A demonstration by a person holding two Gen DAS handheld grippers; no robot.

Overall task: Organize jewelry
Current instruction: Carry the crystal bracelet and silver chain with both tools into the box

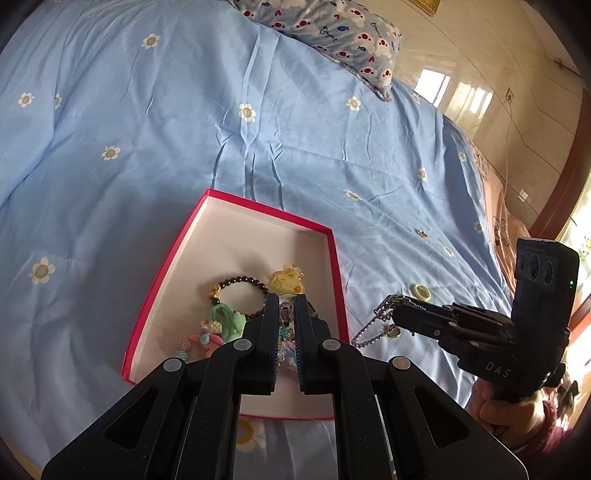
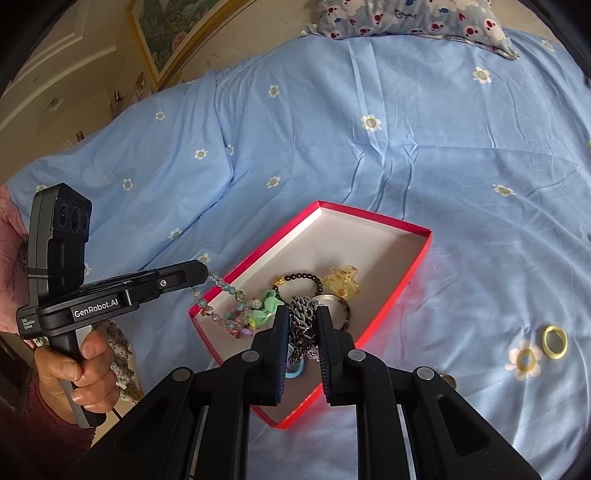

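A red box (image 1: 334, 258) (image 2: 402, 291) with a white inside lies on the bed. In it are a dark bead bracelet (image 1: 242, 282) (image 2: 295, 277), a yellow clip (image 1: 286, 280) (image 2: 341, 280) and green and pastel pieces (image 1: 223, 321) (image 2: 264, 310). My left gripper (image 1: 286, 308) (image 2: 207, 275) is shut on a pastel bead necklace (image 2: 225, 295) that trails into the box. My right gripper (image 2: 301, 317) (image 1: 391, 314) is shut on a silver chain (image 2: 303, 325) (image 1: 373, 325), held at the box's right side.
A yellow ring (image 2: 554, 341) (image 1: 422, 291) lies on the blue flowered sheet (image 1: 147, 129) right of the box, with a small coin-like piece (image 2: 448, 380) nearby. A patterned pillow (image 1: 332, 33) (image 2: 410, 16) is at the far end of the bed.
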